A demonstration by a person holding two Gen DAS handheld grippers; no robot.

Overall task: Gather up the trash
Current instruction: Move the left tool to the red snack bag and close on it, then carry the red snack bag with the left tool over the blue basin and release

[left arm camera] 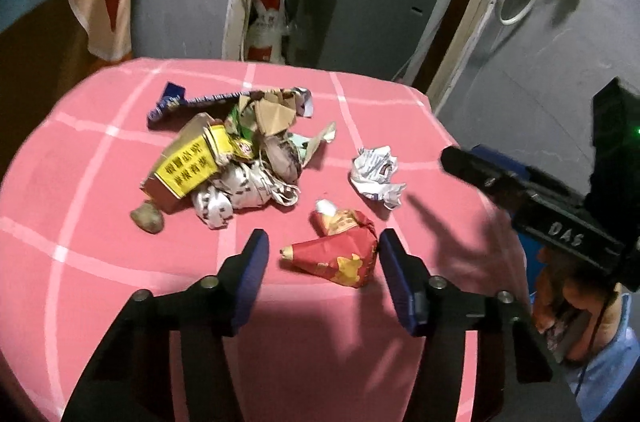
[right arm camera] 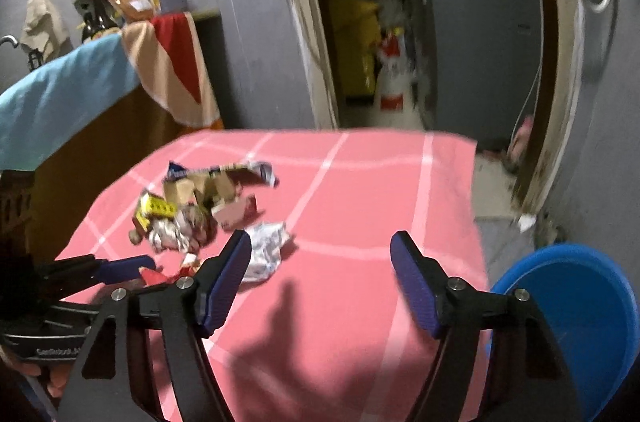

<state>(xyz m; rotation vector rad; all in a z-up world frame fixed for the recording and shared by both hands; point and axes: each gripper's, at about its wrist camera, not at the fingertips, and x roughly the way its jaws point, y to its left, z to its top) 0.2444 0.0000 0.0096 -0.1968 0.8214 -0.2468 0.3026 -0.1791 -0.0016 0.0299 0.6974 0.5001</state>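
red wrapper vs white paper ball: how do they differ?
The red wrapper is red with yellow print, flattened and pointed; the white paper ball is white with dark print, tightly balled. The wrapper lies between the left gripper's open jaws; the ball lies beyond. Both are crumpled.

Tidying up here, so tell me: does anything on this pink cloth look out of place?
Yes. Crumpled wrappers and torn cardboard lie heaped on the pink tablecloth. A red wrapper and a white paper ball lie apart from the heap.

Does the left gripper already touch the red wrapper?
Apart. In the left wrist view, pink cloth shows between the red wrapper and both fingers of the open left gripper.
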